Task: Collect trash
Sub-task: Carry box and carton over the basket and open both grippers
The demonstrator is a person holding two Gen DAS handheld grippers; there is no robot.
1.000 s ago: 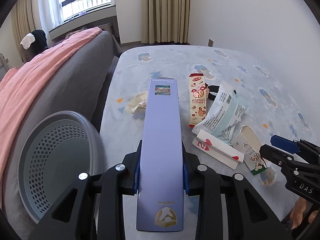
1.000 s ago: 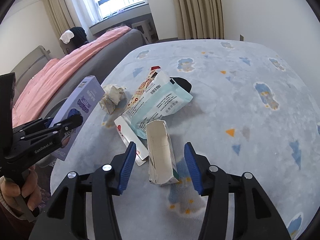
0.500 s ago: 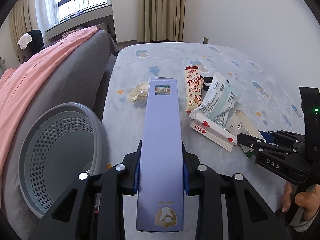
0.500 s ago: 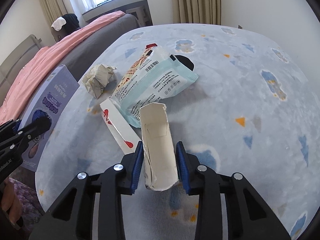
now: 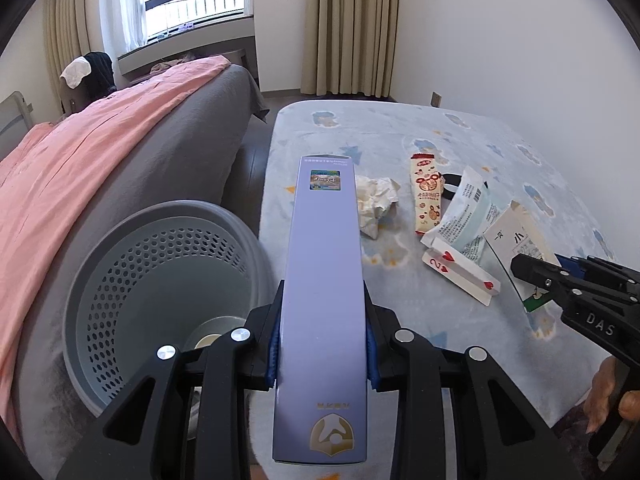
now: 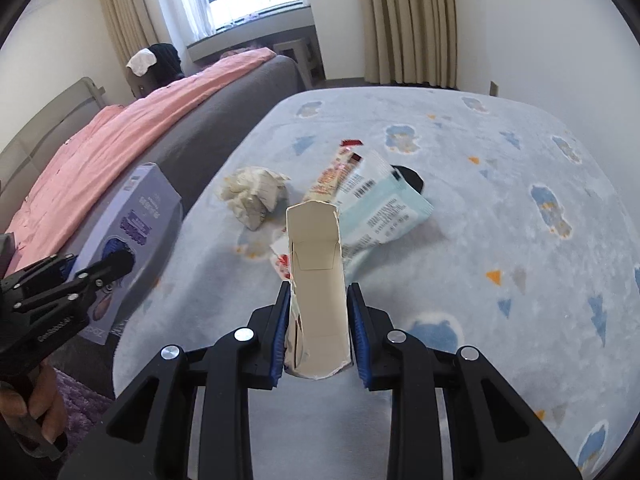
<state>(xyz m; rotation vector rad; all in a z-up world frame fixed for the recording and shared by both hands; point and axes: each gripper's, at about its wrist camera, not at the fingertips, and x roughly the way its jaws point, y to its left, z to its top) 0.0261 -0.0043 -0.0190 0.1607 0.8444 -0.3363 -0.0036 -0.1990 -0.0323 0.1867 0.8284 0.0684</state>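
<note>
A long lavender box (image 5: 322, 312) is clamped across its narrow width in the left tool (image 5: 323, 354), its long axis running straight forward from the jaws. The grey perforated basket (image 5: 132, 280) is seen just left of the box and lower, beside the bed; this hand is judged nearer to it. A torn milk carton (image 6: 318, 292) is gripped in the right tool (image 6: 319, 336), on the far side of the box from the basket. Beyond the box, on the bed's blue blanket (image 5: 460, 136), crumpled paper (image 5: 374, 204), a snack wrapper (image 5: 427, 196), a wipes packet (image 5: 466, 216) and a playing-card sleeve (image 5: 460, 270) are left lying
</note>
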